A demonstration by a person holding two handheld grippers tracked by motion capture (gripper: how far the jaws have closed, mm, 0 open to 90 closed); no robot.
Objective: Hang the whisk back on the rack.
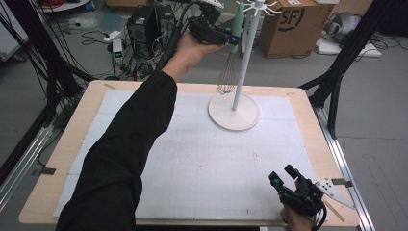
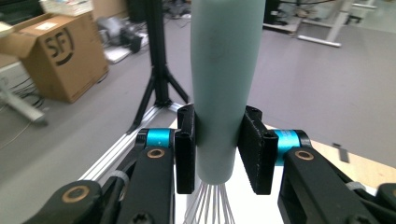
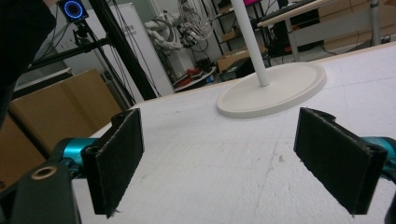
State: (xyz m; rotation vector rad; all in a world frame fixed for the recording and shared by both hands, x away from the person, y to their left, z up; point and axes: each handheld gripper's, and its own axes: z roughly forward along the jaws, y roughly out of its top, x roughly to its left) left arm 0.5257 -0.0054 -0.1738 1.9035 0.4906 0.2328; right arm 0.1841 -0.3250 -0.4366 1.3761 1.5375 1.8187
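Up high, left gripper (image 2: 218,149) clamps whisk's (image 1: 227,77) smooth teal handle; right gripper (image 3: 233,163) gapes.

The whisk (image 1: 230,57) at the upper middle of the high view has a pale mint-green handle and silvery wire loops. The left gripper (image 2: 218,149) clamped on it is black, with bright teal bands and brass-coloured pivots. The hanging stand (image 1: 234,109) is plain white. The mat (image 1: 202,163) is white with a faint grey grid on a light wood table (image 1: 82,120). Lower right, the right gripper (image 1: 283,175) is black too. The sleeve (image 1: 120,159) is black. The brown cardboard box (image 1: 288,24) carries black lettering.
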